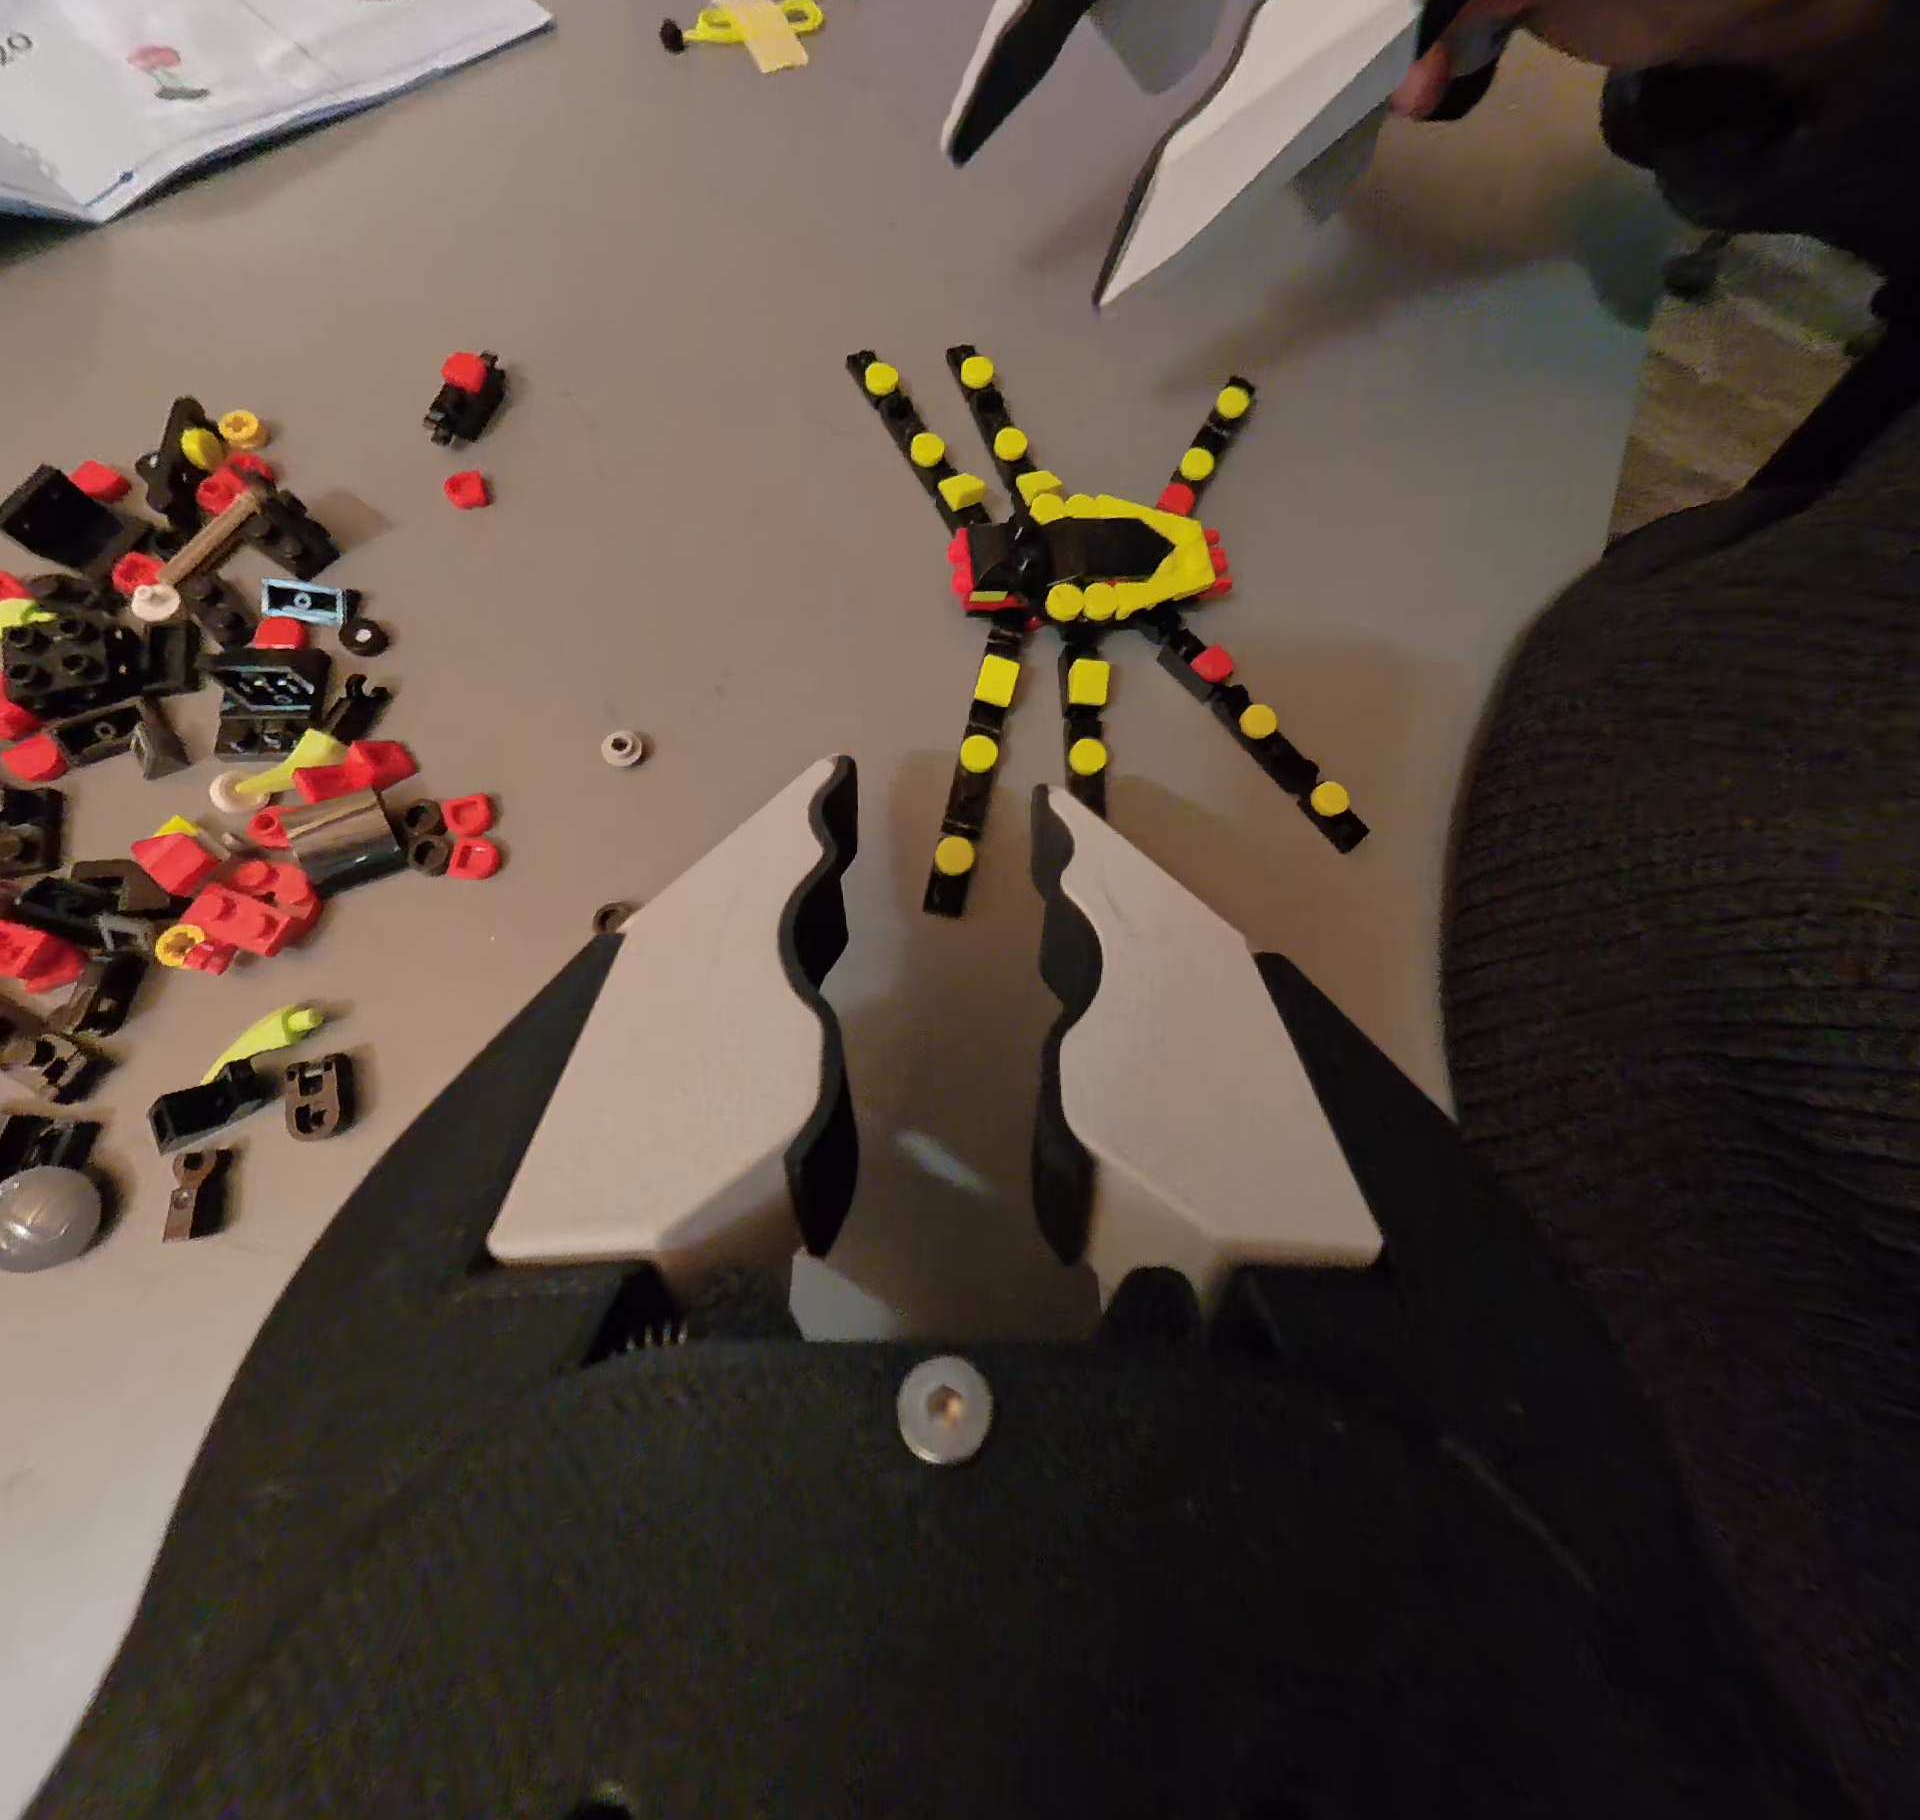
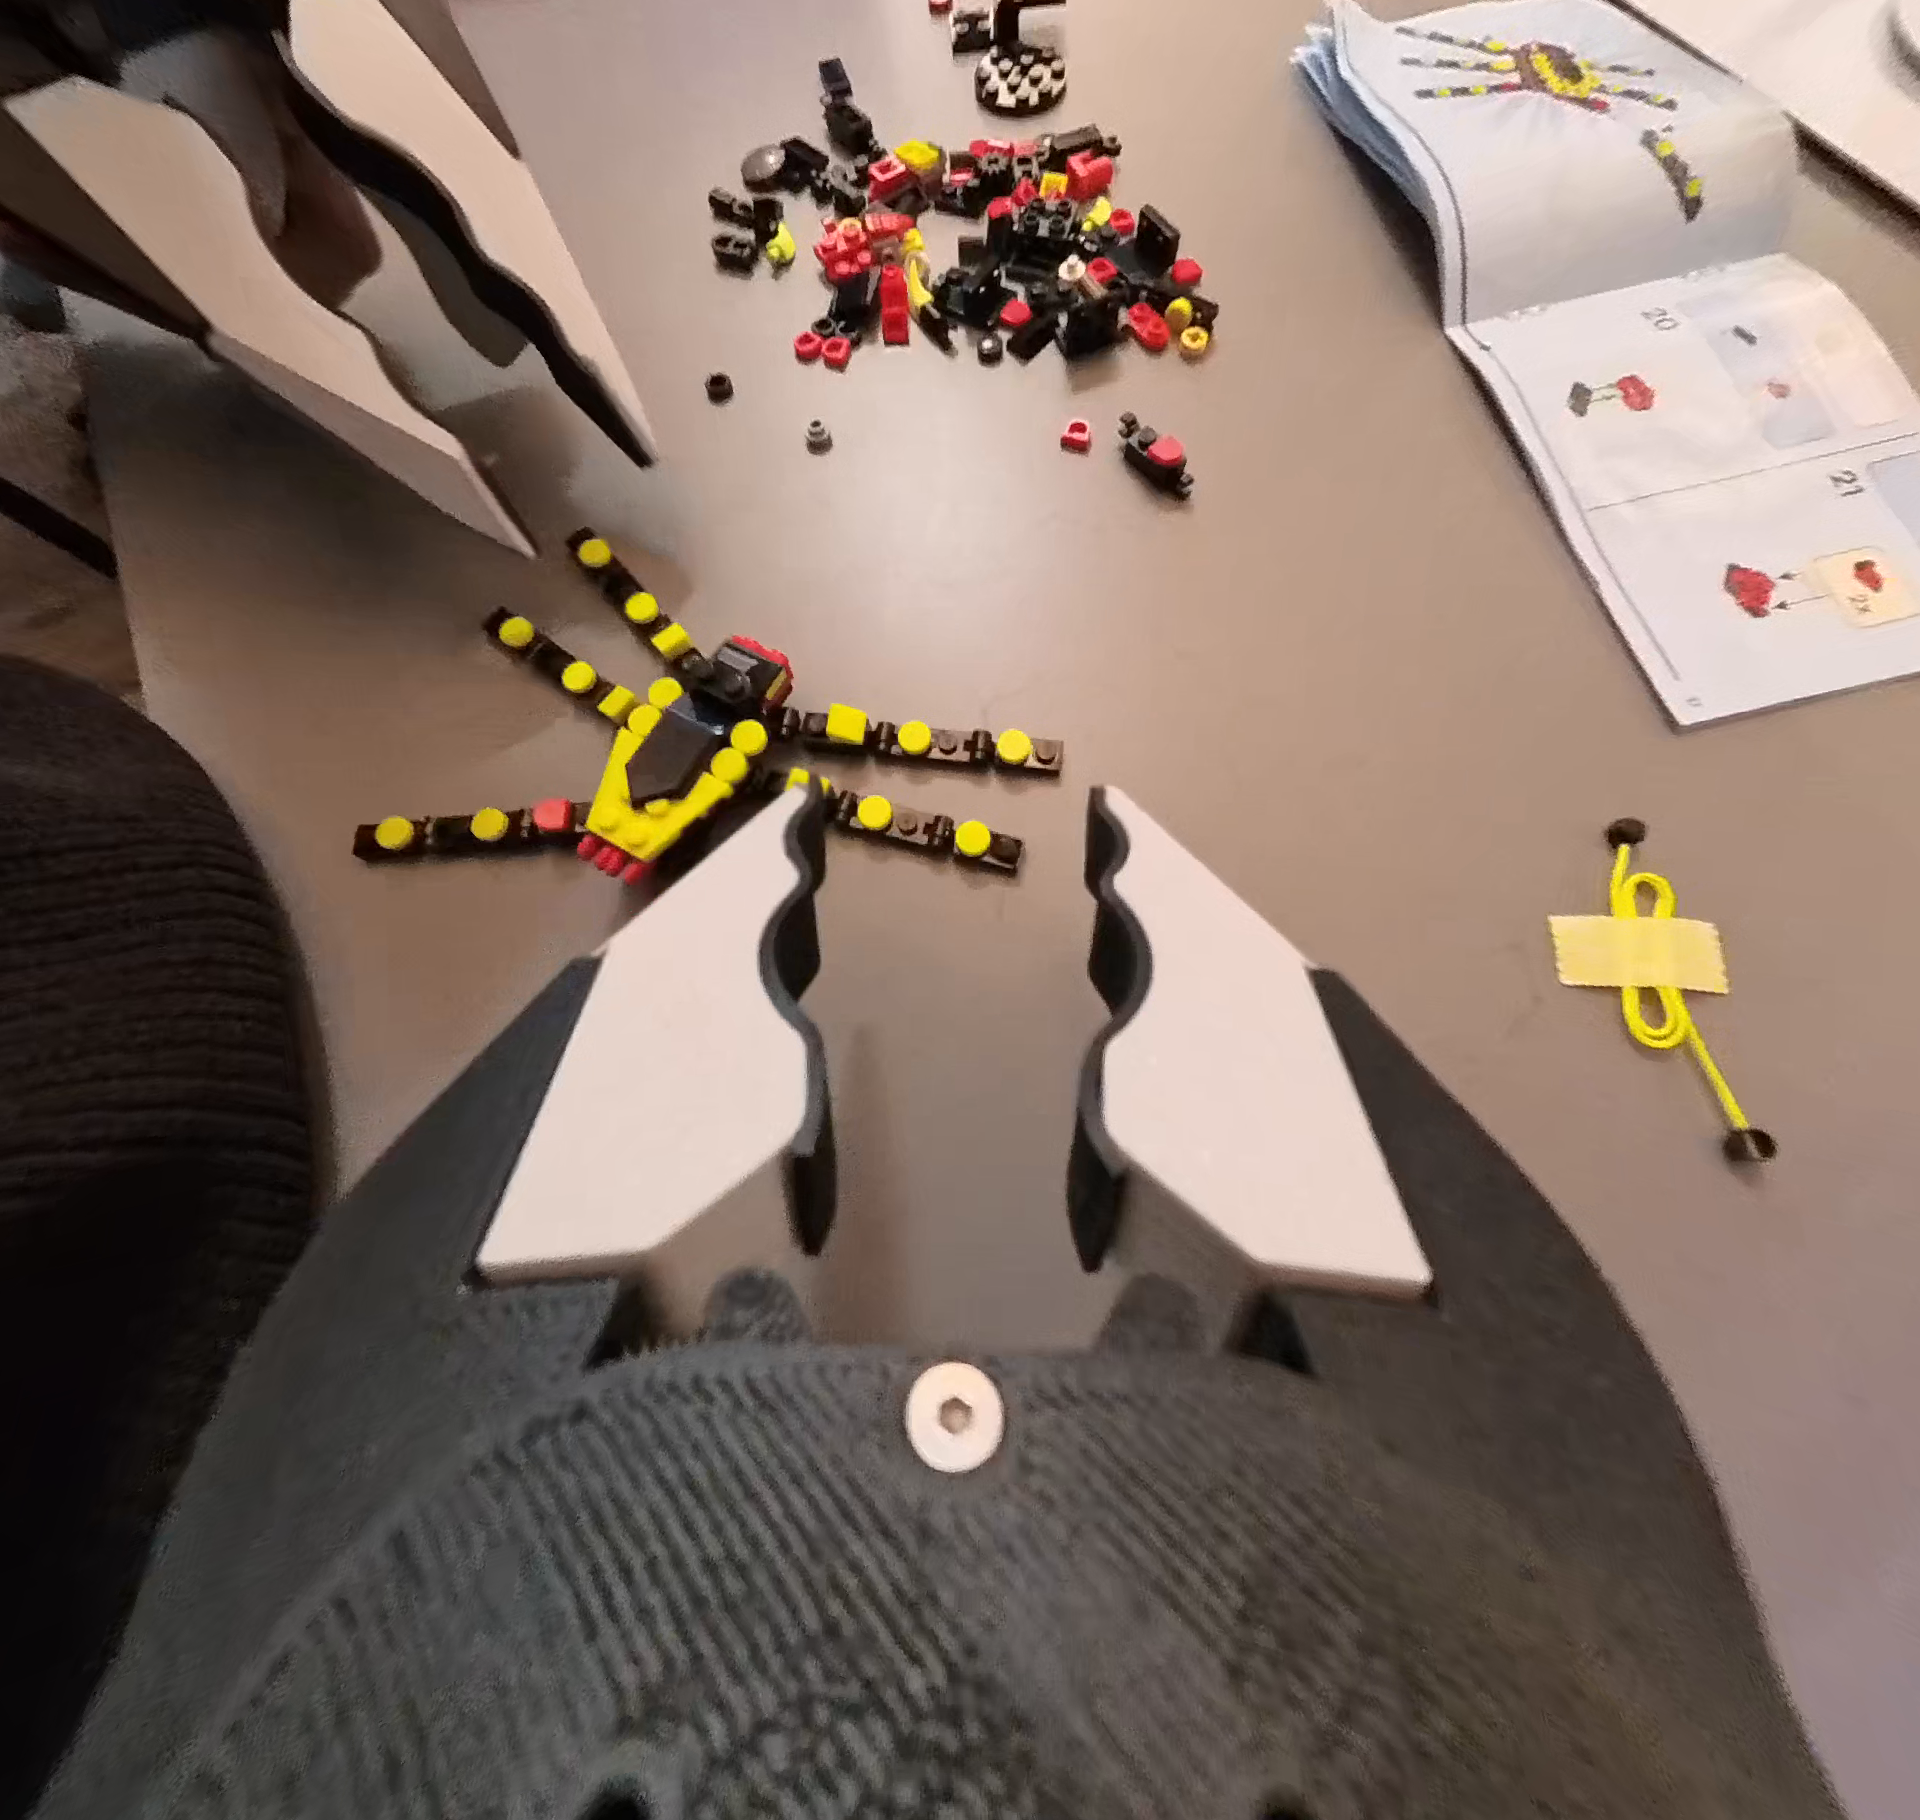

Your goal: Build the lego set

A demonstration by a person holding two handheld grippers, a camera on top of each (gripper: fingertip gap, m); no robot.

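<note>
Two empty grippers, both mine. Left view: my left gripper [image 1: 943,799] gapes wide, holding nothing, with the spider [image 1: 1091,565] on the bench [image 1: 675,316] just ahead of its fingers and the loose pile [image 1: 187,731] off left. Right view: my right gripper [image 2: 951,814] is equally open and bare; the spider [image 2: 675,762] sits ahead-left, the booklet [image 2: 1714,482] ahead-right. I'd check the booklet, then pinch one small brick squarely.

Spider model [image 1: 1081,565]: black legs dotted yellow, yellow-black body, red accents. Loose brick pile [image 2: 966,243]: red, black, some yellow. Surface [image 1: 675,316] grey. Booklet [image 2: 1662,368] pale blue. Cord [image 2: 1652,981] neon yellow, black ends.
</note>
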